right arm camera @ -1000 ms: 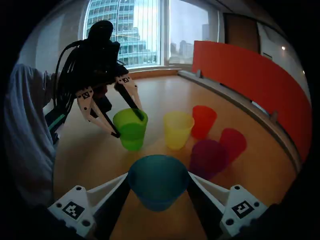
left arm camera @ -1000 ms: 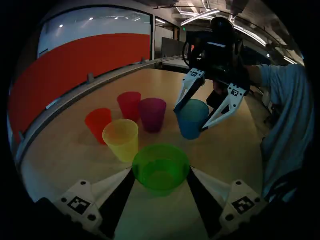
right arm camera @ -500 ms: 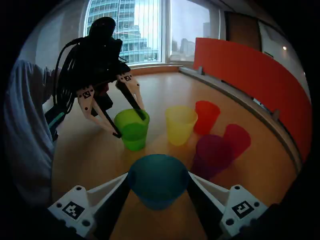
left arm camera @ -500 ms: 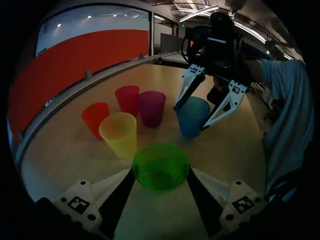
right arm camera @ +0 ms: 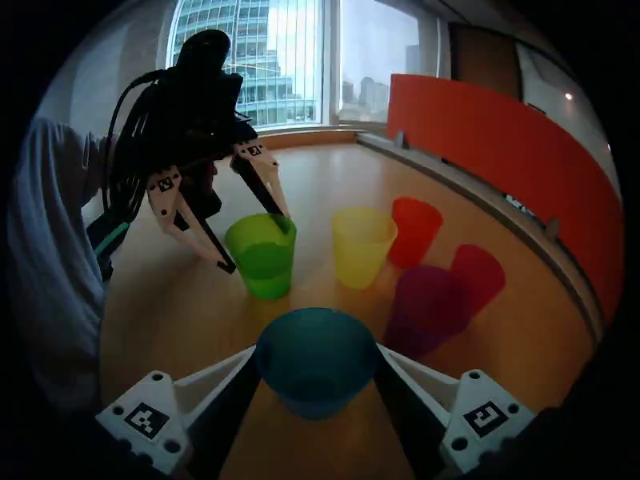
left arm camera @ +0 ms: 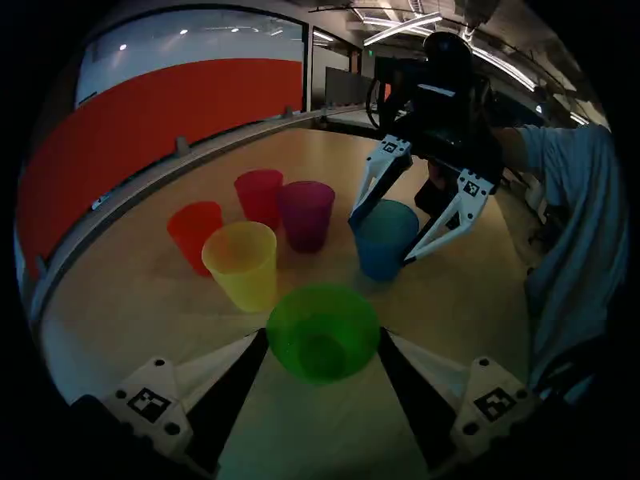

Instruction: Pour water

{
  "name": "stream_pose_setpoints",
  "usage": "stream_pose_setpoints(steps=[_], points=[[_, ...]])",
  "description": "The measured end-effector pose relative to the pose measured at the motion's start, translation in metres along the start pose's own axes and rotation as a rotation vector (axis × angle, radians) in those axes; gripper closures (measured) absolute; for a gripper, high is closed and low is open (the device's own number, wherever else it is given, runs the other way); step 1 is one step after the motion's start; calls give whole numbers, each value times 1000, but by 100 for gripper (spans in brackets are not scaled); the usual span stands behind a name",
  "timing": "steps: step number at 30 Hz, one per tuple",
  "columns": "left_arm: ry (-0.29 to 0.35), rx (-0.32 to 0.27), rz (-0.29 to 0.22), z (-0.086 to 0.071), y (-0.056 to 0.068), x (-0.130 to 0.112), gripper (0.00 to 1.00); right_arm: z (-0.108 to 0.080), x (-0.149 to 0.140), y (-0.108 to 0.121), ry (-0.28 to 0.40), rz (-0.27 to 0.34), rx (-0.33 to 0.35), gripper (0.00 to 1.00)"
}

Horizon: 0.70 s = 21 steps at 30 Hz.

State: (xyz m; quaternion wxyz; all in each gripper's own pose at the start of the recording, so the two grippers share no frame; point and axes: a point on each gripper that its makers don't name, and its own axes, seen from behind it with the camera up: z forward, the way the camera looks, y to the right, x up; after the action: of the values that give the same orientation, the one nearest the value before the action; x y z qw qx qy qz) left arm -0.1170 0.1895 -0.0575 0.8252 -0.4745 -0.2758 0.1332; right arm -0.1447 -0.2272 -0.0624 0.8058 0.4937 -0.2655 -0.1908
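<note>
A green cup (left arm camera: 322,332) stands upright between my left gripper's (left arm camera: 322,338) fingers, which press on its two sides. The right gripper view shows the same green cup (right arm camera: 261,254) low over the table, held by the left gripper (right arm camera: 258,244). My right gripper (right arm camera: 318,354) is shut on a blue cup (right arm camera: 318,360), also upright. From the left gripper view the blue cup (left arm camera: 384,238) sits in the right gripper (left arm camera: 381,240), just right of the purple cup. I cannot tell whether either cup holds water.
Four more cups stand in a cluster on the wooden table (left arm camera: 144,296): yellow (left arm camera: 242,264), orange (left arm camera: 194,232), red (left arm camera: 259,196), purple (left arm camera: 305,214). A raised ledge and an orange wall panel (left arm camera: 160,104) run along one table edge. A person's sleeve (left arm camera: 576,240) is at the side.
Both grippers keep their cups. The left gripper and green cup have shifted slightly; the blue cup stays almost where it was.
</note>
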Motion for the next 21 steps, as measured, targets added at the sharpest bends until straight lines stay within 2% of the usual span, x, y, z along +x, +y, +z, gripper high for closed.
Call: stream_pose_setpoints(steps=[21], points=[[-11,34,-51,-16,-3,-16,1,-9,-12,2,7,0,-25,6]])
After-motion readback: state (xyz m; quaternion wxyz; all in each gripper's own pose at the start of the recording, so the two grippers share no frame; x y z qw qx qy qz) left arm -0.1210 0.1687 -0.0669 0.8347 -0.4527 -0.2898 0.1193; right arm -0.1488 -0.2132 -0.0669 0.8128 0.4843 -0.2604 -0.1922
